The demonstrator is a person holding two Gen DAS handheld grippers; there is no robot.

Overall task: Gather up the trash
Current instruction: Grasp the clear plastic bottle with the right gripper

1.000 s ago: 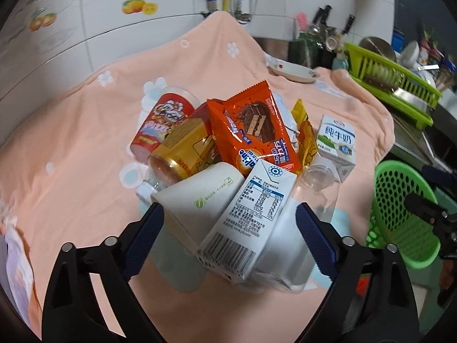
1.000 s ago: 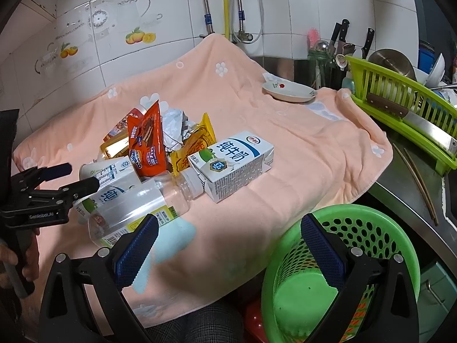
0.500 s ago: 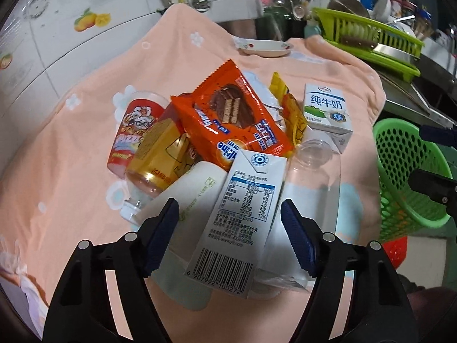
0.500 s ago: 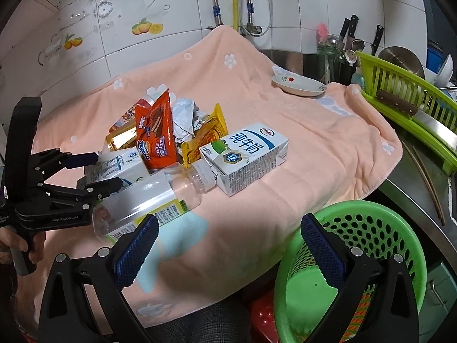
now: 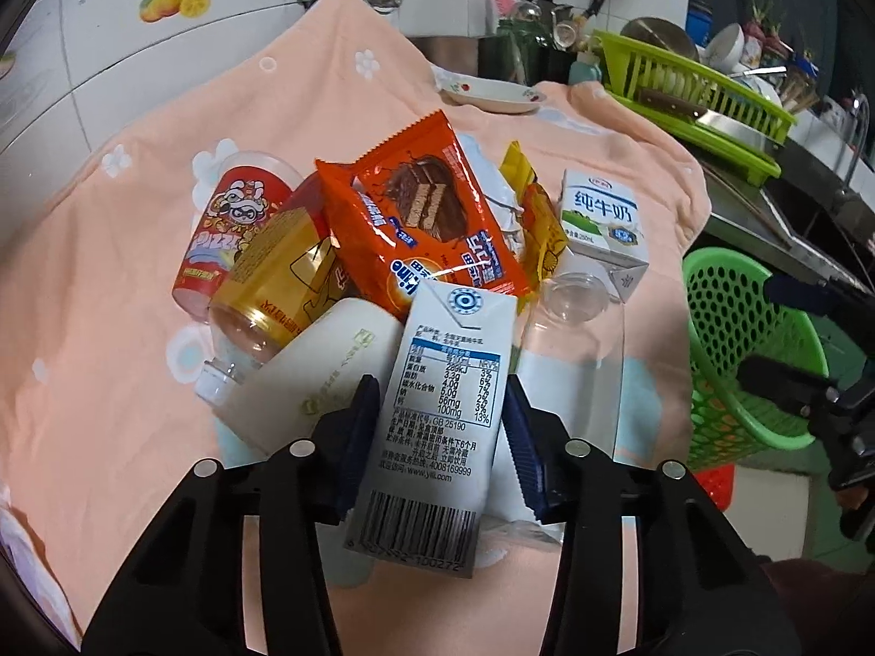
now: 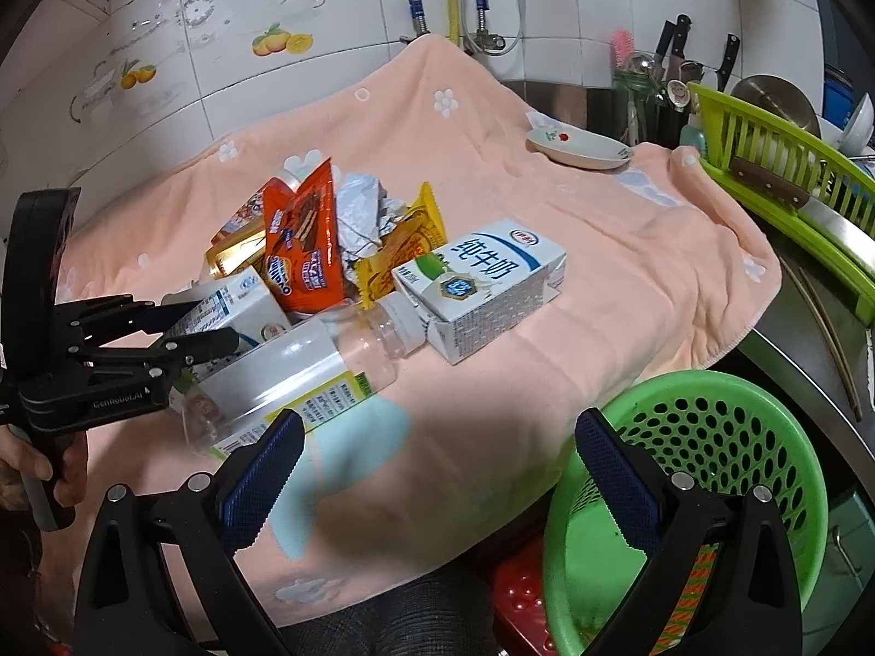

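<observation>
A heap of trash lies on the peach cloth (image 6: 629, 240). My left gripper (image 5: 440, 388) is closing on a blue-and-white milk carton (image 5: 437, 410), with a pad touching each side. The right wrist view shows that left gripper (image 6: 208, 322) around the same carton (image 6: 240, 306). Beside the carton lie a clear plastic bottle (image 6: 306, 366), a white paper cup (image 5: 317, 377), an orange wafer wrapper (image 5: 426, 218), a gold can (image 5: 273, 284) and a second milk carton (image 6: 481, 284). My right gripper (image 6: 437, 437) hangs open with nothing between its fingers, over the cloth's front edge, left of a green basket (image 6: 711, 437).
A small dish (image 6: 579, 150) sits at the cloth's far end. A green dish rack (image 6: 776, 175) with a knife stands at the right, and a utensil holder with knives behind it. A person's hand (image 6: 22, 475) holds the left gripper's handle. Tiled wall and pipes stand behind.
The left jaws have narrowed from wide apart to lying against the blue-and-white carton's sides. The right gripper has stayed open and nearly still.
</observation>
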